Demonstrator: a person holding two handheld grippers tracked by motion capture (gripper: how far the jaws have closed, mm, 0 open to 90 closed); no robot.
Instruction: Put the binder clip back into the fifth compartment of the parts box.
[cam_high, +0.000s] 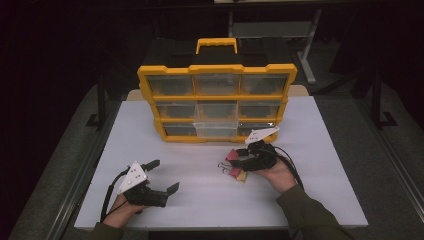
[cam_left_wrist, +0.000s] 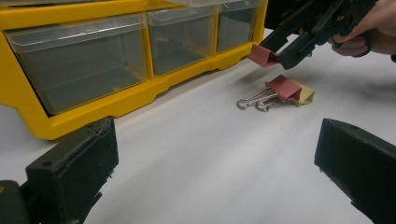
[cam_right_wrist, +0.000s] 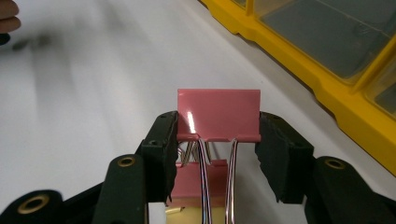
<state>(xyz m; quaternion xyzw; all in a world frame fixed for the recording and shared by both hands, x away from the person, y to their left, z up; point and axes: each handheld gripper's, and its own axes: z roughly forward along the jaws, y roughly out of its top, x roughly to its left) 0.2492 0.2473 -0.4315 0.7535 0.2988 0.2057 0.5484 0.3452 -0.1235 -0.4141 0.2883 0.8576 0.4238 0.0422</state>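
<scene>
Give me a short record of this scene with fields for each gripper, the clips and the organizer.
right gripper: shut on pink binder clip, lifted off the table
left gripper: open, holding nothing, low over the white table
loose clips: one pink, one yellow, lying together on the table below the held clip
drawer organizer: yellow frame, clear drawers, upright at the far side of the table, black handle part on top

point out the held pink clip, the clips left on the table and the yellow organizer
held pink clip (cam_right_wrist: 218, 112): right gripper view, on its flat pink face.
clips on the table (cam_left_wrist: 286, 87): left gripper view, on the upper pink body.
yellow organizer (cam_high: 217, 69): high view, on its top rail.
</scene>
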